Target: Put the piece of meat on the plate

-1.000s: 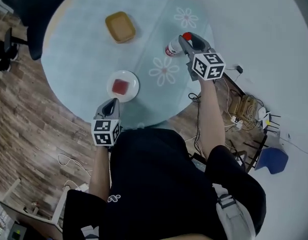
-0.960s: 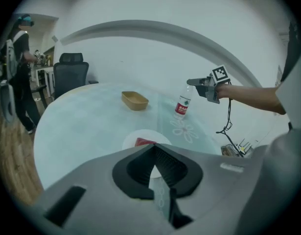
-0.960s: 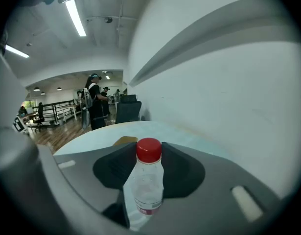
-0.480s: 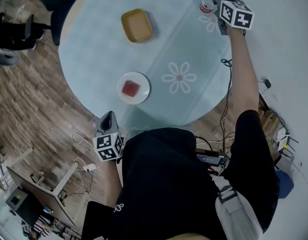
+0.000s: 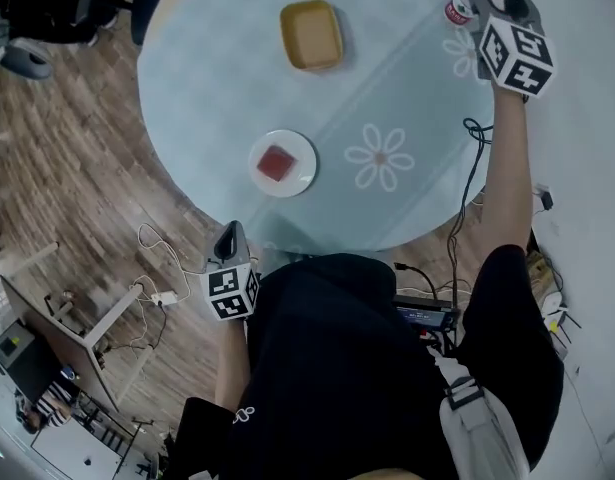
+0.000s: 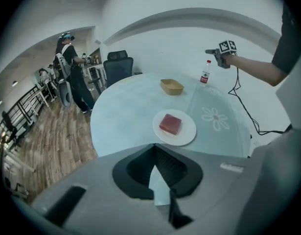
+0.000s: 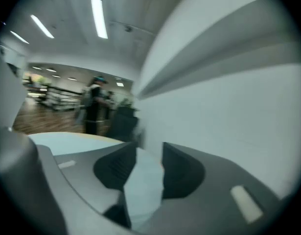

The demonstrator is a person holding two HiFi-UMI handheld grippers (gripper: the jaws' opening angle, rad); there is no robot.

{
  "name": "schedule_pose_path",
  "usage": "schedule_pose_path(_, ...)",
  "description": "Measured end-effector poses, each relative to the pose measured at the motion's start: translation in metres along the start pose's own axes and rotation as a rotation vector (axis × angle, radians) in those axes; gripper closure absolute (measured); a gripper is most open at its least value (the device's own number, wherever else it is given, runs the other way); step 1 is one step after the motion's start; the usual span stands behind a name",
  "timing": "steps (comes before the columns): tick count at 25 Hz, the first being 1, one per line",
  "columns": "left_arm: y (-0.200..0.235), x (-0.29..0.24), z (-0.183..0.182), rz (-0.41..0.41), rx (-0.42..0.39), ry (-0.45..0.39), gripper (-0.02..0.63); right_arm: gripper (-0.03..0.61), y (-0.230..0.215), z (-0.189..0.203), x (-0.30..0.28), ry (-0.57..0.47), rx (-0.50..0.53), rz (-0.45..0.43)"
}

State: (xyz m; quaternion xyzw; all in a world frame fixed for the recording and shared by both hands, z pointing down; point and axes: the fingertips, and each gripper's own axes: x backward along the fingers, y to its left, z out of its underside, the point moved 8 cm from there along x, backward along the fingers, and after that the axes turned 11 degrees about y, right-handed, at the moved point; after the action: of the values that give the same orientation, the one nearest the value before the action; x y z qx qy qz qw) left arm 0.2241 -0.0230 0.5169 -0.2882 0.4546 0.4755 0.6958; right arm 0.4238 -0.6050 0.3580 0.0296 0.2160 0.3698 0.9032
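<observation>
Since meat (image 6: 170, 124) already lies on plate (image 6: 185, 137), ahead of left claw (image 5: 228, 236), that claw rests clenched, empty; right claw (image 6: 209, 51), jaws just opening with nothing between, is by the bottle (image 6: 205, 75) top.

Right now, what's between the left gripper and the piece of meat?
Only bare table and the plate's near rim separate the left gripper from the meat; the head view shows it.

No lettering is legible anywhere; the bottle (image 5: 455, 10) bears a red label too small to read
</observation>
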Motion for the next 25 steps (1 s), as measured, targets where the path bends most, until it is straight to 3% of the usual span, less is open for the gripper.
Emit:
schedule_pose_path(1, -0.006, -0.004, -0.001, -0.005, -0.036, 0.004, 0.618, 0.488, 0.043, -0.004, 0.001, -0.006, 0.085, -0.171)
schedule_pose_path(2, -0.013, -0.007, -0.004, -0.011, -0.077, 0.004, 0.617, 0.546, 0.089, 0.001, -0.007, 0.027, 0.141, -0.349)
schedule_pose_path(4, -0.03, -0.012, -0.015, 0.001, -0.134, -0.006, 0.617, 0.495, 0.168, 0.036, -0.039, 0.174, 0.142, -0.601)
schedule_pose_path(5, -0.039, -0.011, -0.022, 0.024, -0.139, -0.016, 0.617, 0.414, 0.195, 0.061, -0.059, 0.26, 0.1, -0.65)
schedule_pose_path(6, -0.046, -0.008, -0.028, 0.054, -0.134, -0.029, 0.617, 0.369, 0.212, 0.085, -0.078, 0.341, 0.043, -0.647)
schedule_pose_path(9, -0.055, 0.008, -0.033, 0.09, -0.116, -0.067, 0.617, 0.365, 0.228, 0.126, -0.118, 0.513, -0.117, -0.506)
schedule_pose_path(11, -0.049, 0.018, -0.026, 0.055, -0.101, -0.062, 0.617, 0.418, 0.231, 0.129, -0.134, 0.589, -0.145, -0.456)
schedule_pose_path(12, -0.043, 0.021, -0.022, 0.037, -0.089, -0.056, 0.617, 0.508, 0.231, 0.127, -0.14, 0.608, -0.127, -0.461)
schedule_pose_path(13, -0.037, 0.024, -0.018, 0.023, -0.074, -0.051, 0.617, 0.538, 0.23, 0.124, -0.145, 0.619, -0.091, -0.48)
schedule_pose_path(15, -0.025, 0.028, -0.013, 0.007, -0.05, -0.048, 0.617, 0.551, 0.22, 0.111, -0.154, 0.622, 0.0, -0.49)
schedule_pose_path(17, -0.016, 0.031, -0.012, 0.001, -0.048, -0.051, 0.617, 0.547, 0.194, 0.092, -0.162, 0.609, 0.096, -0.42)
schedule_pose_path(19, -0.011, 0.034, -0.011, 0.006, -0.061, -0.062, 0.617, 0.499, 0.155, 0.073, -0.167, 0.622, 0.181, -0.241)
schedule_pose_path(20, -0.008, 0.035, -0.01, 0.014, -0.067, -0.069, 0.617, 0.396, 0.132, 0.065, -0.165, 0.621, 0.205, -0.122)
schedule_pose_path(21, -0.006, 0.036, -0.009, 0.028, -0.072, -0.077, 0.617, 0.335, 0.111, 0.056, -0.155, 0.6, 0.204, -0.024)
schedule_pose_path(22, -0.003, 0.037, -0.008, 0.047, -0.077, -0.088, 0.617, 0.345, 0.098, 0.046, -0.139, 0.554, 0.183, 0.031)
schedule_pose_path(25, 0.013, 0.034, -0.004, 0.116, -0.071, -0.128, 0.617, 0.379, 0.102, 0.027, -0.07, 0.394, 0.112, 0.024)
